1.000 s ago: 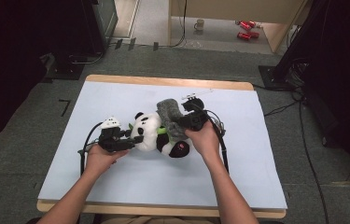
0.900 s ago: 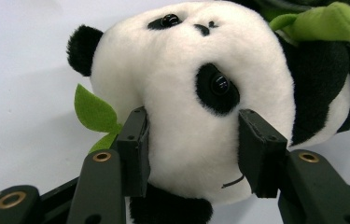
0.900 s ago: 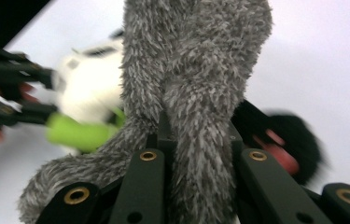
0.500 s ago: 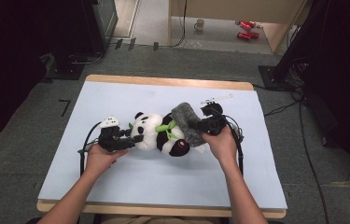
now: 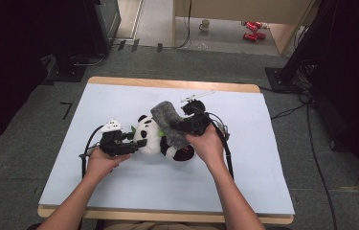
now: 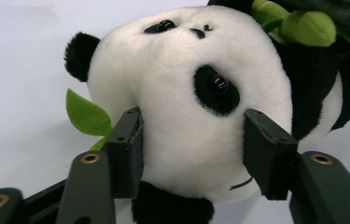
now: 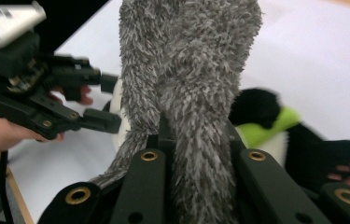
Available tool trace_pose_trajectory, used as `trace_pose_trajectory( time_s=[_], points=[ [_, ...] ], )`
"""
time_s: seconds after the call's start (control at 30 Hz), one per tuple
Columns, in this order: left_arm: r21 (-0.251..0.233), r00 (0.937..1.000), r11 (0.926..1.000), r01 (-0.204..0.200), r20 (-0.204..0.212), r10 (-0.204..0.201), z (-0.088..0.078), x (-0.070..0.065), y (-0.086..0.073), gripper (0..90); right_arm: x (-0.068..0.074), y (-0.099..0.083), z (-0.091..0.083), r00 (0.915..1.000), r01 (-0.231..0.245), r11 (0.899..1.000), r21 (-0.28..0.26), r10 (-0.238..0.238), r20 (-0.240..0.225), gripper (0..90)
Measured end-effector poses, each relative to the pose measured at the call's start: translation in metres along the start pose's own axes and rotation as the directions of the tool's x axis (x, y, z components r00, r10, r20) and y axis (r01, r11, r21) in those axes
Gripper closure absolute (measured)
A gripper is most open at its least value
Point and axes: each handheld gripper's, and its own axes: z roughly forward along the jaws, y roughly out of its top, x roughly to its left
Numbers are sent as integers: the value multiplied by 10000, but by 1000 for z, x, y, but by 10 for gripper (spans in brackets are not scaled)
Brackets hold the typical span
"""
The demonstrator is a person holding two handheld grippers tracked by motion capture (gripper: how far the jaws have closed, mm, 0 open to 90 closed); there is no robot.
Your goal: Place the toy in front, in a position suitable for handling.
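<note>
Mid-table: left tongs (image 5: 136,142) just loosening astride panda head (image 6: 186,107); right tongs (image 5: 181,125) clenched on grey fur (image 7: 186,74).

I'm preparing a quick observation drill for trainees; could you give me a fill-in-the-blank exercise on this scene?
1. The right gripper is shut on a furry ____ cloth.
2. The left gripper has its jaws at either side of the plush panda's ____.
3. The leaf beside the panda's head is ____.

Missing words: grey; head; green
</note>
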Motion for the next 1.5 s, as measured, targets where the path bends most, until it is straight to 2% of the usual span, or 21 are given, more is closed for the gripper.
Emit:
trace_pose_trajectory(
  time_s=[0.1,0.17,0.27,0.43,0.53,0.6,0.7,0.83,0.93,1.0,1.07,1.1,1.23,1.33,1.5],
  points=[
    [54,9990,9991,-423,142,422,-2,2,-2,359,-2,-4,13,10000,-22,9998,182,21,73,789],
    [25,9983,9986,-533,245,532,-5,4,-3,328,-4,-6,17,9999,-114,9997,205,112,104,789],
    [30,9973,9980,-634,364,633,-9,7,-5,324,-8,-5,20,9997,-125,9997,190,121,188,789],
    [381,9940,9943,-996,502,976,-9,11,-11,326,-15,-1,23,9989,-304,9994,173,298,353,790],
    [371,9945,9953,-891,586,868,-5,15,-17,326,-19,3,25,9984,-316,9993,192,306,482,790],
    [157,9940,9953,-955,558,945,-3,16,-18,326,-20,6,26,9978,-334,9992,226,320,588,790],
    [-198,9946,9965,-814,622,825,1,17,-19,319,-25,10,27,9964,-348,9992,193,332,777,790],
    [-396,9933,9935,-1064,411,1080,7,15,-19,321,-29,13,29,9960,-519,9986,128,508,740,789],
    [-376,9939,9932,-1106,-51,1105,8,10,-16,459,-27,16,26,9955,-622,9981,6,620,723,791],
    [-341,9968,9963,-786,-164,781,6,7,-11,559,-24,19,20,9959,-618,9978,-243,633,646,791],
    [-342,9984,9979,-547,-166,542,6,5,-7,600,-20,25,13,9970,-607,9966,-560,632,447,791],
    [-359,9984,9979,-536,-184,529,6,3,-5,611,-16,28,9,9972,-619,9957,-683,646,373,791],
    [-408,9995,9988,-255,-216,247,5,-1,1,631,7,42,1,9996,-182,9962,-847,199,192,791],
    [-433,9997,9991,-10,-237,0,3,-3,4,637,23,47,6,9999,69,9969,-782,-63,83,790],
    [-401,9992,9992,-34,-411,17,3,-9,7,641,37,43,35,9995,93,9994,-345,-103,-292,790]
  ],
)
